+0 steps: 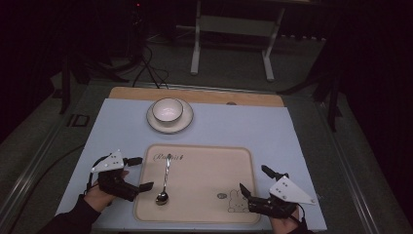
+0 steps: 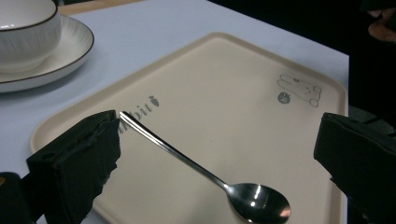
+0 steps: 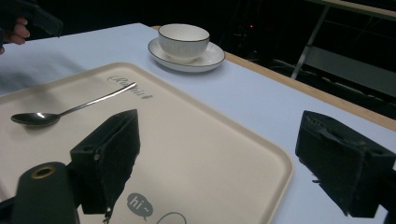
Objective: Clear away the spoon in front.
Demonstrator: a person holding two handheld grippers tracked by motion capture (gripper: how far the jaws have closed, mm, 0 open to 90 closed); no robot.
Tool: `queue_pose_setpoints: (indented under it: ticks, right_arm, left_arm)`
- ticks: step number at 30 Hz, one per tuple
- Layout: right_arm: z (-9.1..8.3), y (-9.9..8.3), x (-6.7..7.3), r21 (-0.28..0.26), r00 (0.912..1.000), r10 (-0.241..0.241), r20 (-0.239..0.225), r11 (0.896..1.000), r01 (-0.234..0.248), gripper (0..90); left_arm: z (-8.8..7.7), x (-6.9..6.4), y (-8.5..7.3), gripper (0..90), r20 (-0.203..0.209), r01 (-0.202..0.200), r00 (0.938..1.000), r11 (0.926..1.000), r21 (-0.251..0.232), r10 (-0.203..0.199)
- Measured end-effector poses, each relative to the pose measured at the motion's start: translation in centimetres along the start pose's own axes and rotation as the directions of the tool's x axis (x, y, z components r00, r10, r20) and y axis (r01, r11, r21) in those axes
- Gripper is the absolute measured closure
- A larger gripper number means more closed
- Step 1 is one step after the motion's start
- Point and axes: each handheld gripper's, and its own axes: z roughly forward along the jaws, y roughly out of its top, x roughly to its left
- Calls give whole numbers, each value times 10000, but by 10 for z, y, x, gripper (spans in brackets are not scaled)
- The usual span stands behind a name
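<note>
A steel spoon [image 1: 165, 181] [image 2: 205, 173] [image 3: 70, 110] lies on a beige tray [image 1: 204, 168] [image 2: 243, 93] [image 3: 196, 140], bowl end toward the near edge. A white bowl [image 1: 167, 110] [image 2: 25, 28] [image 3: 183, 39] stands on a white saucer [image 1: 185, 122] [image 2: 70, 51] [image 3: 210, 58] beyond the tray. My left gripper [image 1: 140, 173] [image 2: 215, 154] is open at the tray's left edge, its jaws either side of the spoon. At the tray's front right corner my right gripper [image 1: 254, 181] [image 3: 219, 154] is open and holds nothing.
A pale blue mat [image 1: 243, 124] covers the table, with a wooden strip [image 1: 195, 95] along its far edge. A metal frame [image 1: 234, 29] stands on the floor behind, and cables [image 1: 151, 68] run across the floor at the back left.
</note>
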Motion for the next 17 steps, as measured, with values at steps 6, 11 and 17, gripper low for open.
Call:
queue_pose_setpoints:
  ticks: [6, 11, 17]
  right_arm:
    - [2, -1, -1, 125, 9999, 69, -113, 9999, -67, 138]
    - [2, -1, -2, 147, 9999, 106, -116, 9998, -104, 138]
    - [3, -2, -2, 200, 9997, 177, -140, 9996, -175, 138]
  left_arm:
    - [3, 2, -2, 10, 123, 164, 9998, 9998, -81, -163]
    - [4, 2, -3, 10, 198, 300, 9994, 9995, -97, -298]
    - [4, 2, -3, 10, 151, 369, 9992, 9992, -151, -367]
